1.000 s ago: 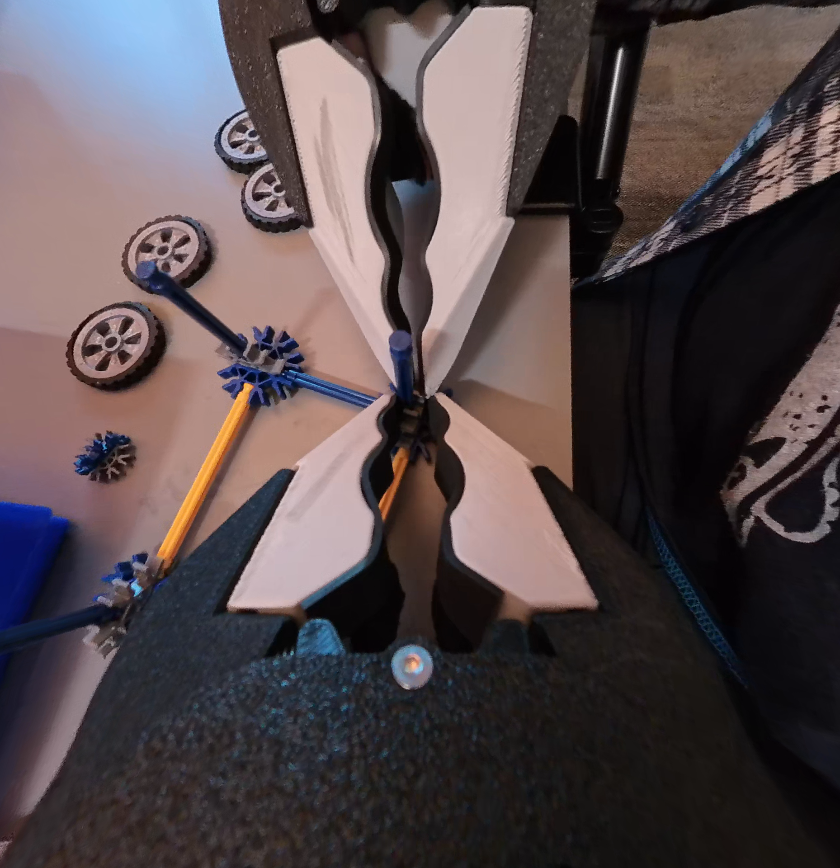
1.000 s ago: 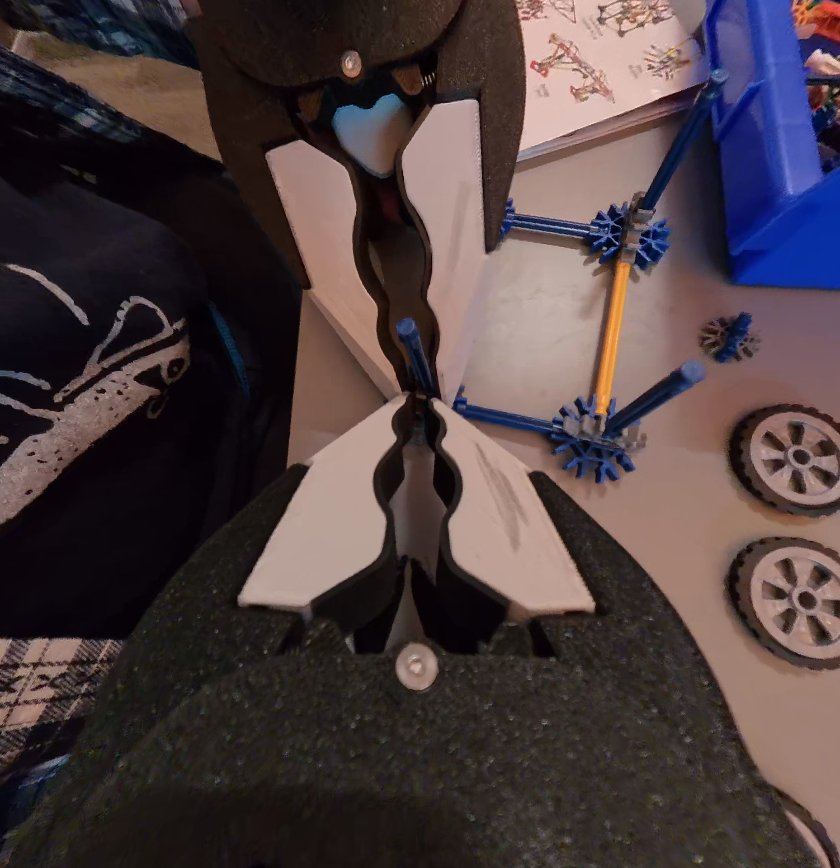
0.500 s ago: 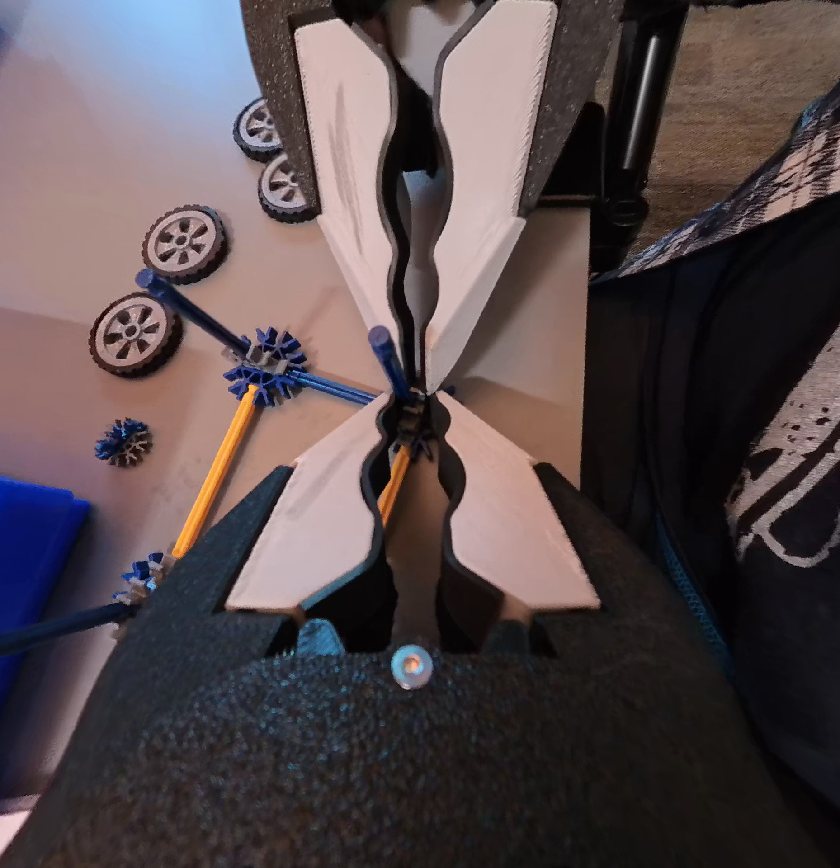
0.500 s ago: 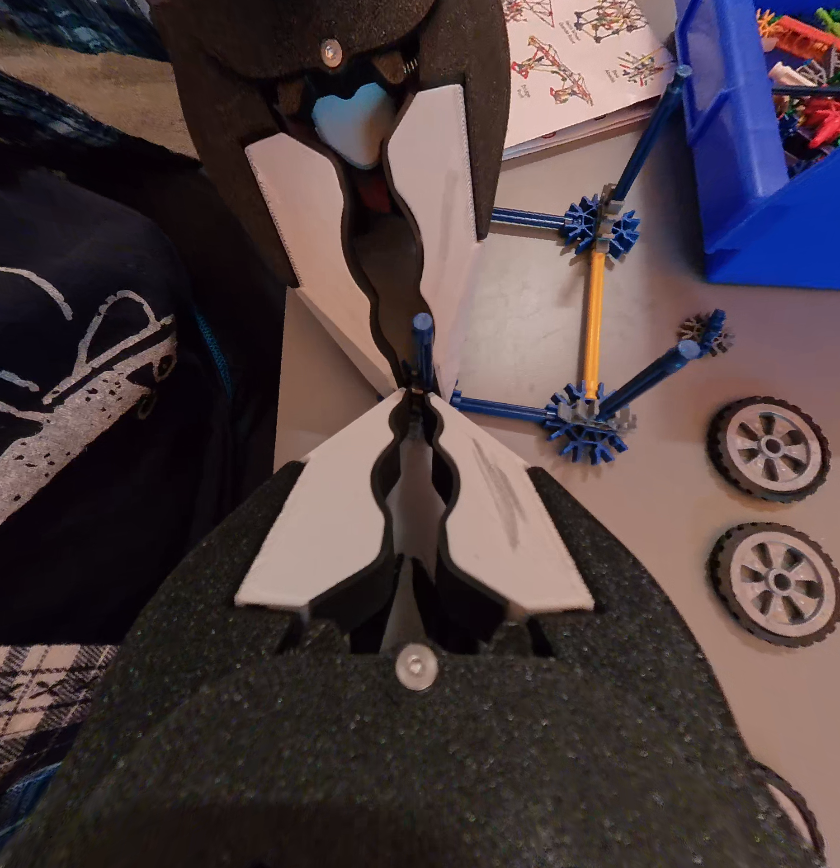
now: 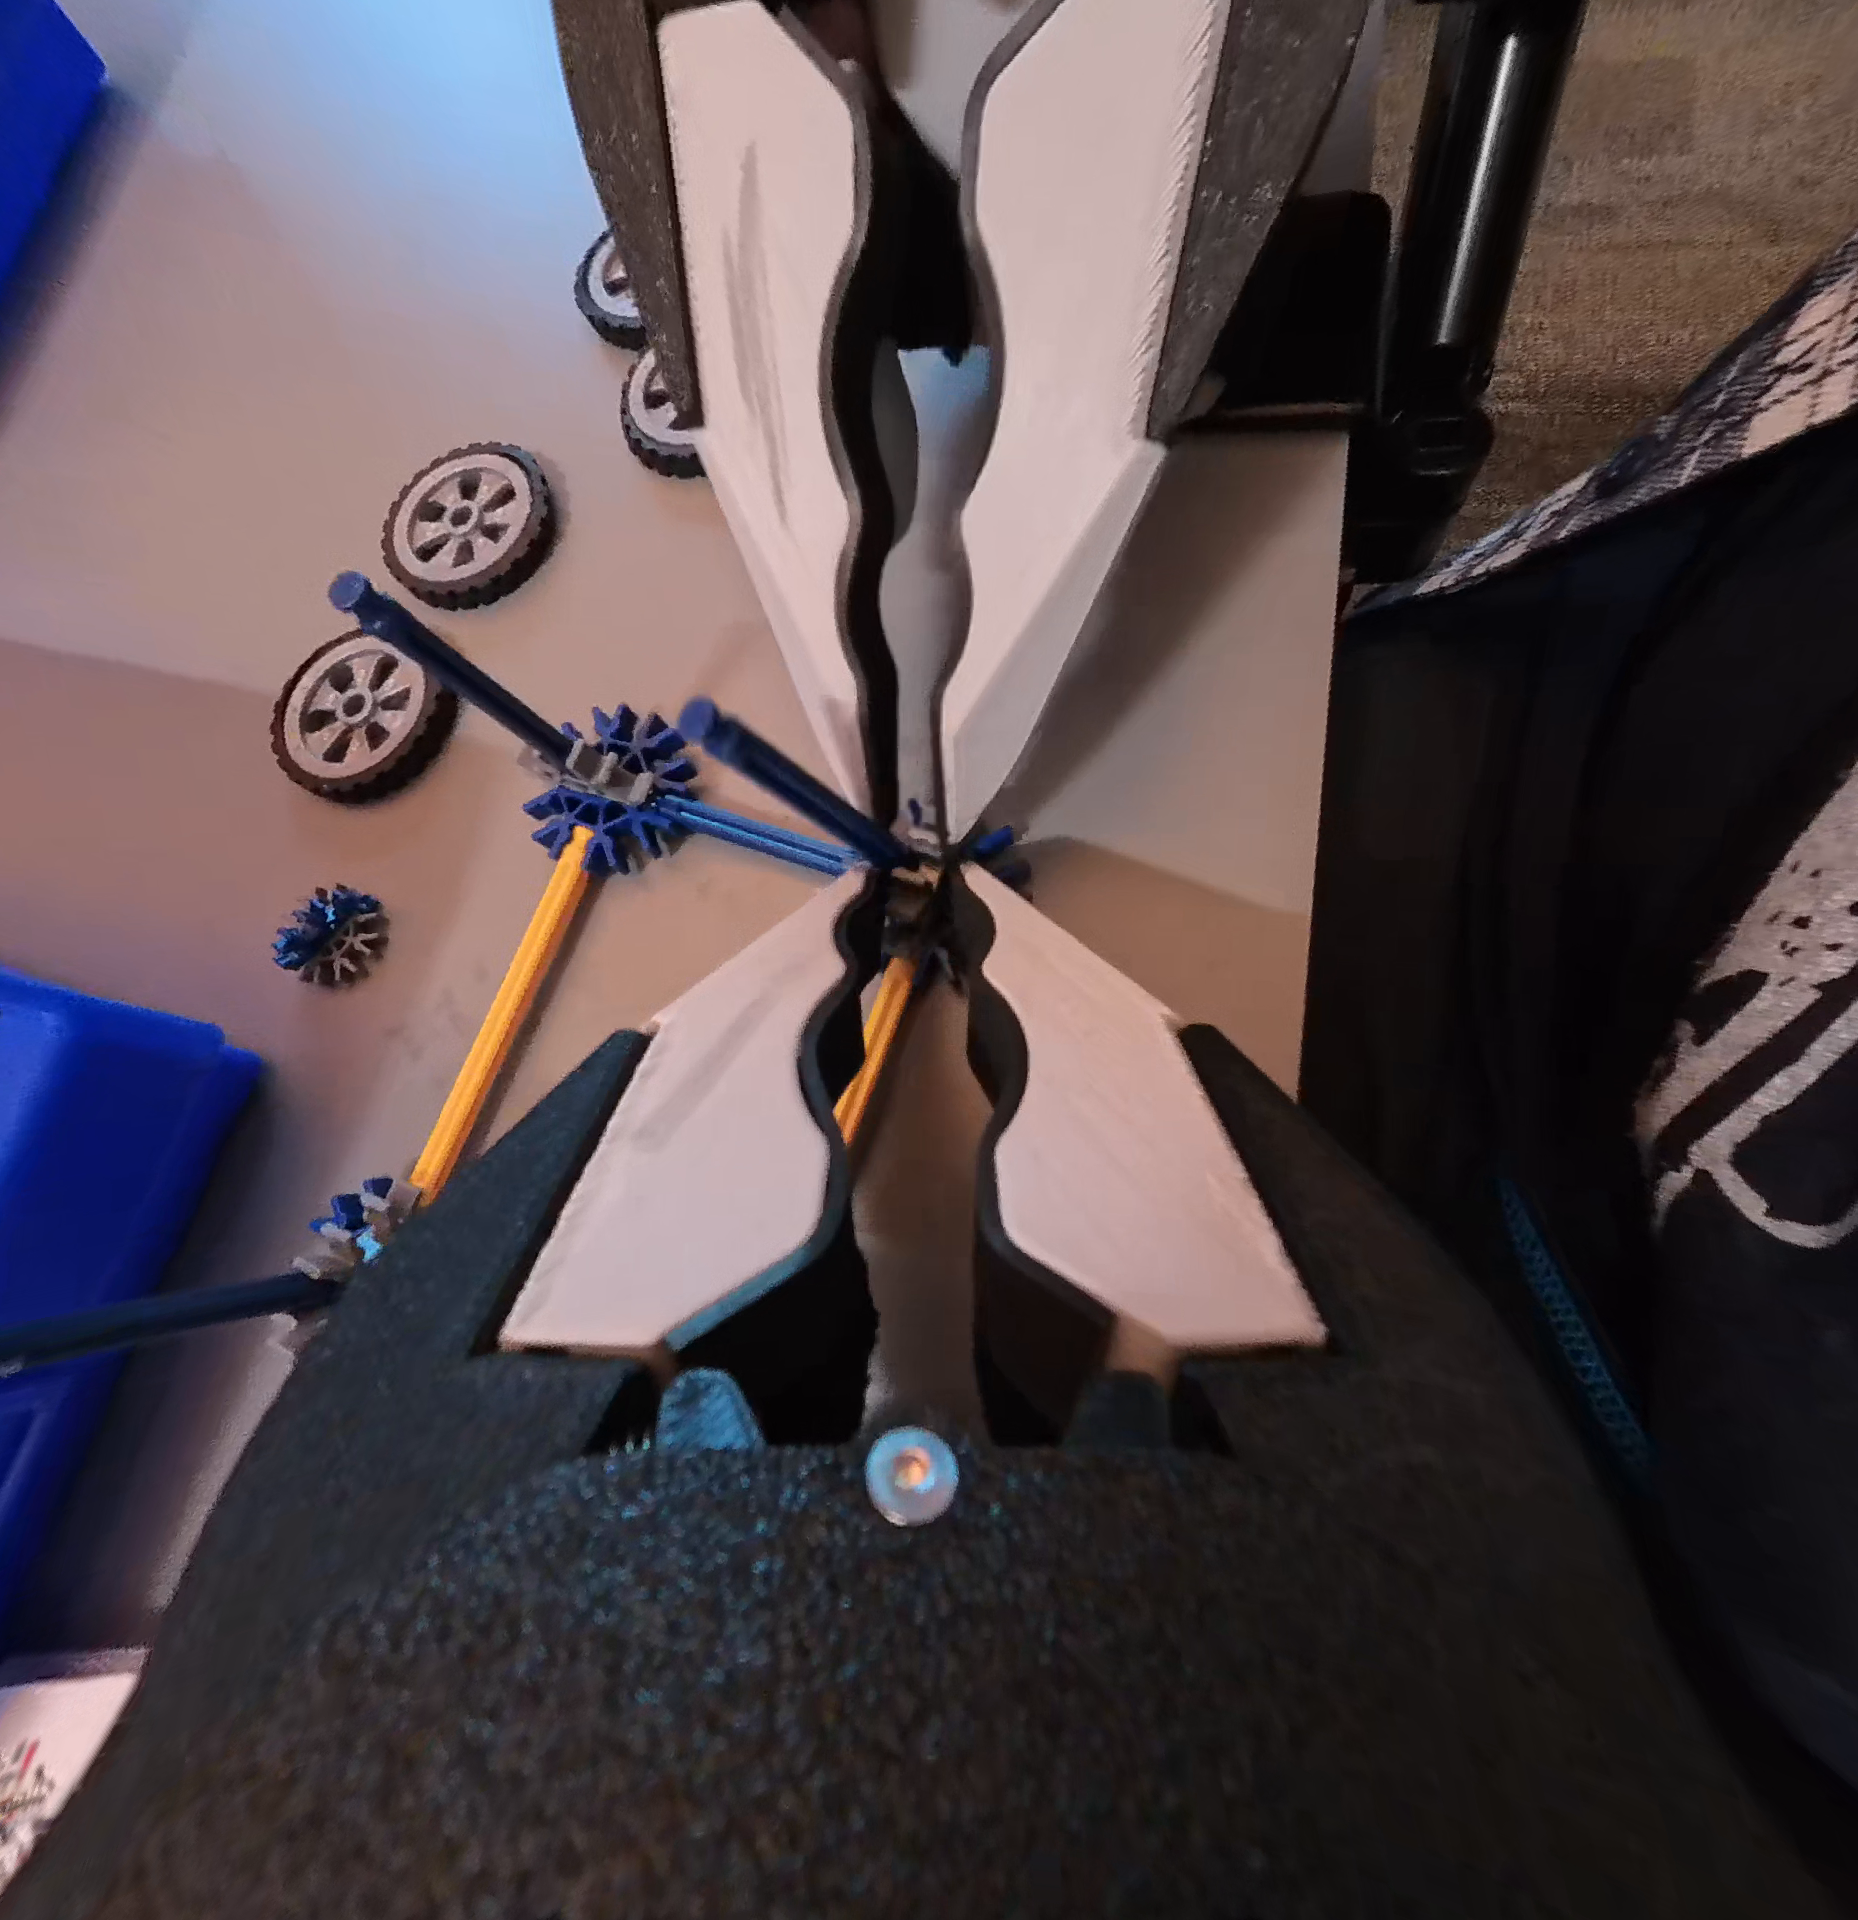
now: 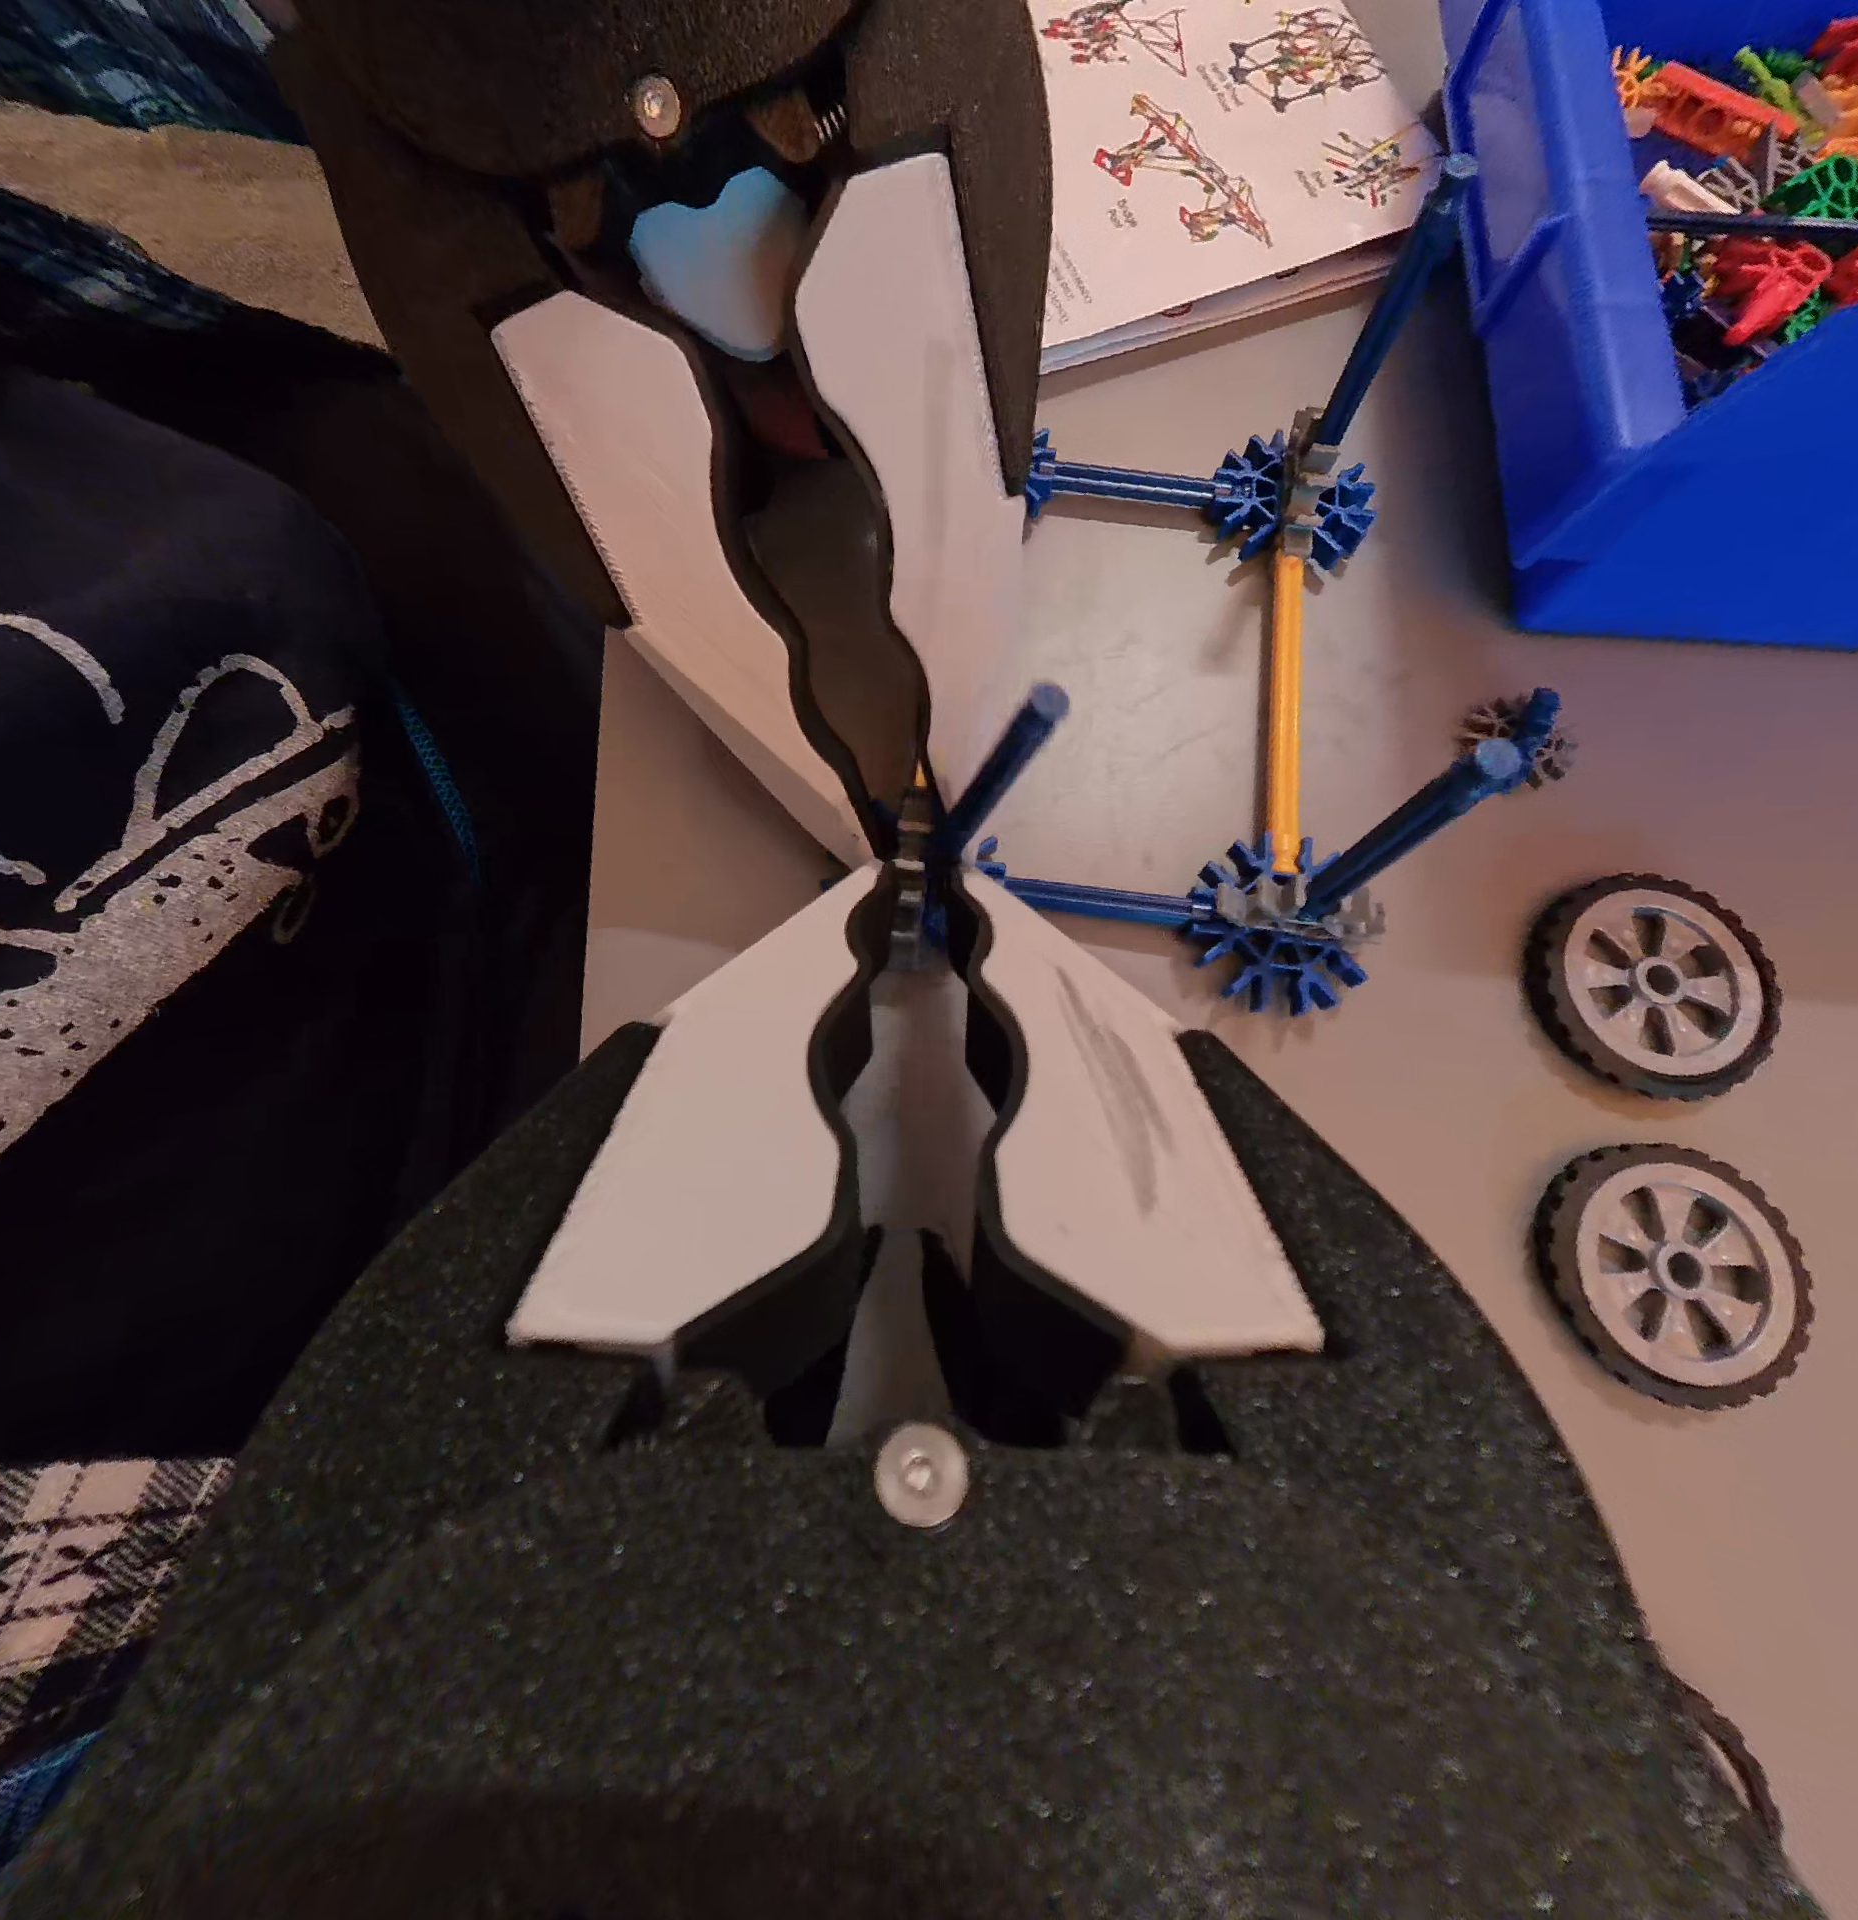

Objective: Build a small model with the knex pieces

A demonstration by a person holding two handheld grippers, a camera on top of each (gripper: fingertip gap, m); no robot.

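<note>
A flat frame of blue and yellow rods with blue snowflake connectors (image 6: 1278, 925) lies on the tan table (image 6: 1164, 675). My left gripper (image 5: 909, 894) and right gripper (image 6: 909, 883) meet tip to tip at the frame's near corner. Both are shut on the blue and grey corner connector (image 6: 912, 904), which also shows in the left wrist view (image 5: 920, 883). A dark blue rod (image 6: 998, 769) sticks out of that connector and leans toward the frame; it also shows in the left wrist view (image 5: 790, 779). A yellow rod (image 5: 878, 1029) runs between my left fingers.
Grey toy wheels (image 6: 1652, 987) (image 6: 1673, 1273) lie beside the frame, and several show in the left wrist view (image 5: 359, 717). A loose blue connector (image 5: 333, 935) lies nearby. A blue bin (image 6: 1590, 416) of coloured parts and a booklet (image 6: 1216, 156) sit beyond. A person's dark clothing (image 6: 177, 831) is at the table edge. The tips of both grippers are at nearly the same place.
The dark blue rod on the held connector has tilted from nearly upright to leaning toward the frame. Both grippers stay shut at the corner; the views have shifted slightly.
</note>
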